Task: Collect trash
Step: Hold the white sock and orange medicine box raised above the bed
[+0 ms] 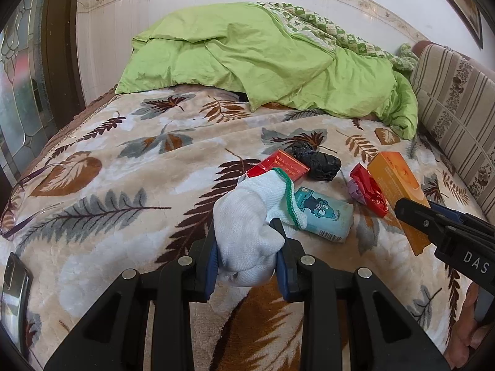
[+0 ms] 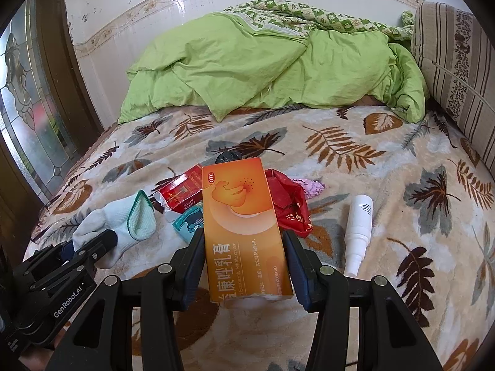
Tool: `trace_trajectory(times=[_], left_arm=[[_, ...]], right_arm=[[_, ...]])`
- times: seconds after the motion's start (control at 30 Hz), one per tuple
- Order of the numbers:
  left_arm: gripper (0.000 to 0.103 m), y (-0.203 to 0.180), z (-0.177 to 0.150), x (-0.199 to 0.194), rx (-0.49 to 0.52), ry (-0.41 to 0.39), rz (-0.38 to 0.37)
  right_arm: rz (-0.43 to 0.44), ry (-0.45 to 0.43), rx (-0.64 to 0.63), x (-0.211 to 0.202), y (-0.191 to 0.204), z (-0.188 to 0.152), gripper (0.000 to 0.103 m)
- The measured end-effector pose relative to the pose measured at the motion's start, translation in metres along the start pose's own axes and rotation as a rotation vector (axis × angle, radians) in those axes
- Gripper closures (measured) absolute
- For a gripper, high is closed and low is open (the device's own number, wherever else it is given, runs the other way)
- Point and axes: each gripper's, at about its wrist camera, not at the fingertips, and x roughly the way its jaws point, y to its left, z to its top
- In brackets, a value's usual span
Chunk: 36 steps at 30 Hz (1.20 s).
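Note:
My left gripper (image 1: 247, 232) is shut on a white sock with a green cuff (image 1: 250, 216), held above the leaf-patterned bed blanket; the sock also shows in the right wrist view (image 2: 123, 225). My right gripper (image 2: 244, 241) is shut on an orange medicine box (image 2: 241, 216), which also shows in the left wrist view (image 1: 399, 185). On the blanket lie a red cigarette pack (image 1: 278, 165), a teal tissue pack (image 1: 324, 216), a red wrapper (image 1: 369, 193), a pink wrapper (image 2: 311, 187) and a black crumpled bag (image 1: 318, 160).
A white spray bottle (image 2: 357, 232) lies right of the pile. A green quilt (image 1: 263, 58) is heaped at the far end. A striped cushion (image 1: 454, 108) lines the right side. A phone (image 1: 14, 284) and glasses (image 1: 18, 204) lie at the left edge.

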Motion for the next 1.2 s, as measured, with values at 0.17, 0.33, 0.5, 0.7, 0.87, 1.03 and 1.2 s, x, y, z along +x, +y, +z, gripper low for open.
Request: trace_trajectory(times=[0.17, 0.33, 0.5, 0.7, 0.87, 1.03, 1.2], left_arm=[[0.074, 0.003, 0.0, 0.0, 0.003, -0.006, 0.013], [0.074, 0.005, 0.0, -0.001, 0.0, -0.01, 0.035], [0.074, 0.007, 0.0, -0.001, -0.008, -0.01, 0.053], [0.074, 0.011, 0.0, -0.002, -0.019, -0.019, 0.075], [0.074, 0.012, 0.0, -0.003, -0.023, -0.022, 0.087], [0.074, 0.013, 0.0, -0.003, -0.023, -0.025, 0.099], [0.074, 0.014, 0.0, -0.004, -0.025, -0.026, 0.104]], right_arm=[[0.002, -0.003, 0.0, -0.001, 0.001, 0.0, 0.05], [0.004, -0.008, 0.001, -0.003, 0.002, 0.001, 0.05], [0.006, -0.007, 0.003, -0.003, 0.002, 0.0, 0.05], [0.009, -0.007, -0.005, -0.003, 0.006, 0.0, 0.05], [0.009, -0.006, -0.003, -0.002, 0.007, 0.0, 0.05], [0.01, -0.006, -0.003, -0.002, 0.007, 0.0, 0.05], [0.009, -0.006, -0.003, -0.002, 0.007, 0.0, 0.05]])
